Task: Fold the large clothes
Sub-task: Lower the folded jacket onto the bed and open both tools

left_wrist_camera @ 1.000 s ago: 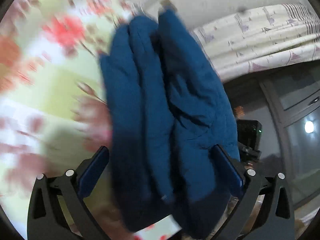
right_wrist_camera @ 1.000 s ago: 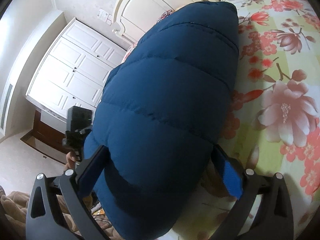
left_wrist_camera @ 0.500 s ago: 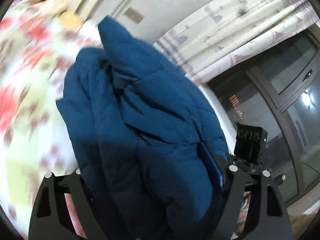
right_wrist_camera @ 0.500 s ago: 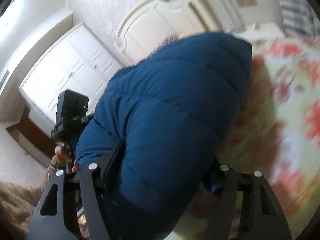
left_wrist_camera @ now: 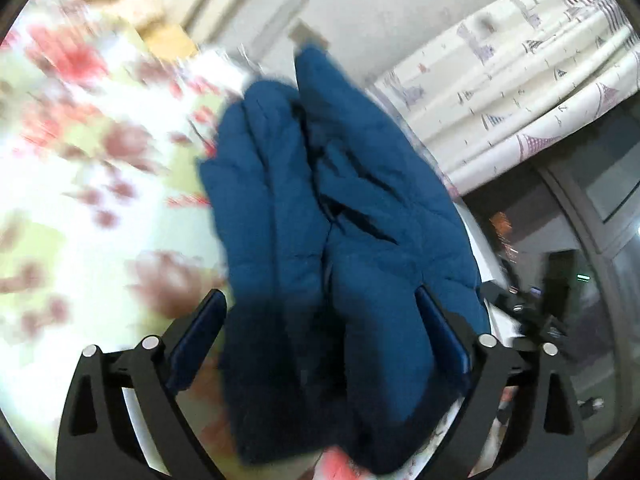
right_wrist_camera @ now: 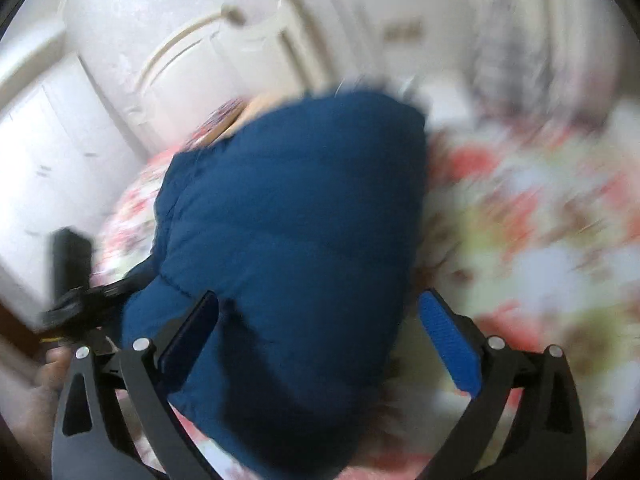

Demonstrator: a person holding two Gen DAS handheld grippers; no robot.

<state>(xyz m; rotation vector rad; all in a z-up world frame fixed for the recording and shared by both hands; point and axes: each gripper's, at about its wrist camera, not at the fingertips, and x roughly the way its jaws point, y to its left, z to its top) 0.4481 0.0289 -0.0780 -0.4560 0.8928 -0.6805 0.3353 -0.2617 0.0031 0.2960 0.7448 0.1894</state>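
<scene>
A folded, quilted blue down jacket lies on a bed covered with a floral bedspread, close to the bed's edge on the curtain side. In the left wrist view the left gripper straddles the near end of the bundle. Its jaws have just been opening and now stand spread: the right blue pad lies against the jacket's side, while a sliver of bedspread shows between the left pad and the fabric. In the right wrist view the right gripper also straddles the jacket, its jaws having just been opening. Its left finger touches or overlaps the fabric, and the right pad stands clear of it, with bedspread visible between. A white headboard rises behind the jacket. Both views are blurred.
</scene>
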